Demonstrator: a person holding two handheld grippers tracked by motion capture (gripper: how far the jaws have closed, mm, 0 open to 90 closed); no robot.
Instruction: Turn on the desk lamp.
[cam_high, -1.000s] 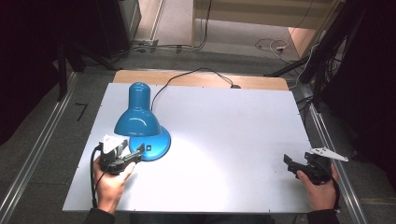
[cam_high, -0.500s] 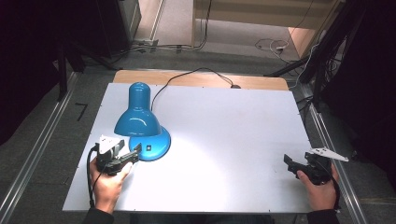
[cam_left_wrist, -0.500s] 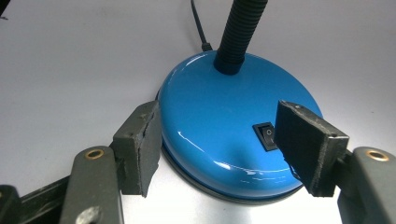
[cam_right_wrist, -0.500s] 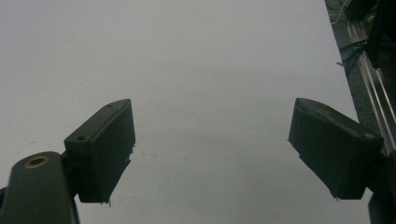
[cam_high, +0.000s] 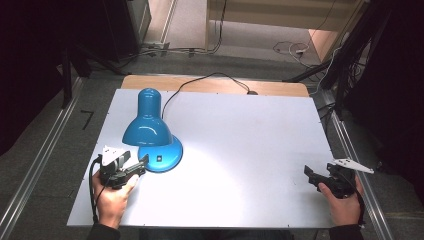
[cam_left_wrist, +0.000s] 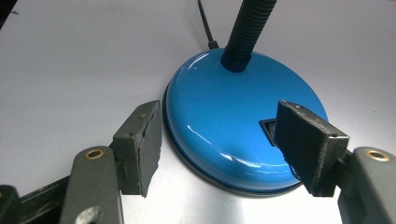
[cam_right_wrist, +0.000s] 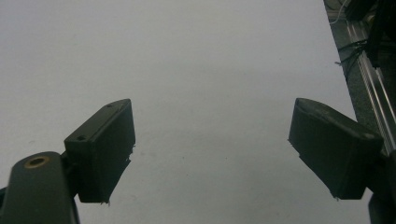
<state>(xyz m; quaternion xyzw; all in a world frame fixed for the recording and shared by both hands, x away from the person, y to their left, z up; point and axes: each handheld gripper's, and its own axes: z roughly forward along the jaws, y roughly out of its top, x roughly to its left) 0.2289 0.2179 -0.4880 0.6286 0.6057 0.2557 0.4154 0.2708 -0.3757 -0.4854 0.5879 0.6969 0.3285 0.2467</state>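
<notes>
A blue desk lamp stands at the table's left, its shade (cam_high: 145, 125) bent low over its round base (cam_high: 162, 157). My left gripper (cam_high: 142, 162) lies low at the base's near-left rim. In the left gripper view the base (cam_left_wrist: 224, 116) sits between the open left gripper (cam_left_wrist: 222, 126): one pad is beside the rim, the other is over the top by a black switch (cam_left_wrist: 267, 130). Neither pad presses on it. My right gripper (cam_high: 311, 176) rests open near the table's right front corner, and the right gripper (cam_right_wrist: 212, 135) has bare tabletop between its pads.
The lamp's black cord (cam_high: 210, 77) runs from the base to the far edge of the white table (cam_high: 250, 130). A bright patch of light lies on the table right of the base. Metal rails (cam_high: 40, 165) flank both sides.
</notes>
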